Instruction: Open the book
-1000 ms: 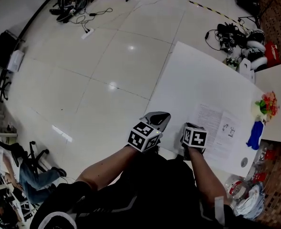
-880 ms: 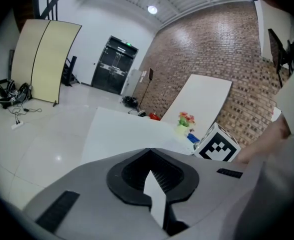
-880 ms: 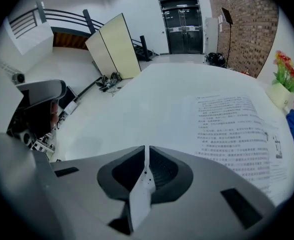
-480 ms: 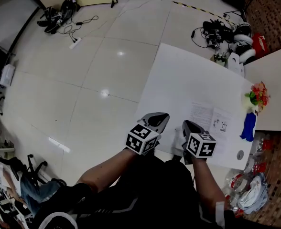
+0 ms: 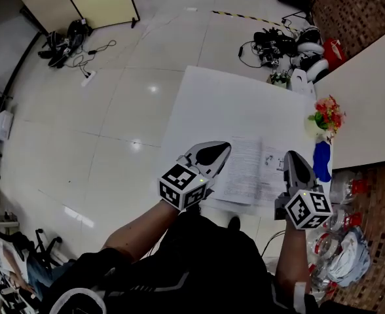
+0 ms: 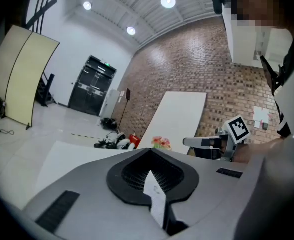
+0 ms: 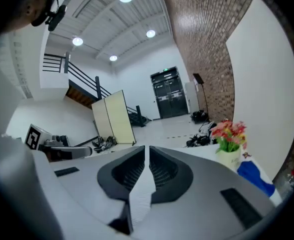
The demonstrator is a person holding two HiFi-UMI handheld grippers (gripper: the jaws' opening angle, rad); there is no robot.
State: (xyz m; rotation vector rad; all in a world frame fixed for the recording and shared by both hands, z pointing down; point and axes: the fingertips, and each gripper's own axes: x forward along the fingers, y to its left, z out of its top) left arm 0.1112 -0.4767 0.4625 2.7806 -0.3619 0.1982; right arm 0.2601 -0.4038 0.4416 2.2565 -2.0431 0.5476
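A: Two grips to call. First, left gripper: closed on a white sliver of page, plain between the jaws in the left gripper view.

B: Same story opposite. Over to the right gripper: pinched shut on a thin white strip of paper, no daylight to spare.

A: And the prize itself?

B: Thin white printed book, spread print-side up at the near edge of the white rectangular table. Dense text on the left leaf, small figures on the right.

A: Lie of it?

B: Long axis of the spread along that near edge, left to right. Fold pointing away toward the far edge, roughly midway between the two grippers. Left gripper at the outer edge of the left leaf, right gripper at the outer edge of the right leaf. Neither nearer, both on it.

A: Looks open already, or near enough.

B: Probably only flattening and release to come. Any further pull outward along the long axis, each gripper to its own side. Too hard, and a risk of tearing at the fold.

A: Neighbours?

B: Bunch of red and yellow flowers in a pale vase and a blue object by the right edge, near the right gripper. Worth minding on a wide swing.
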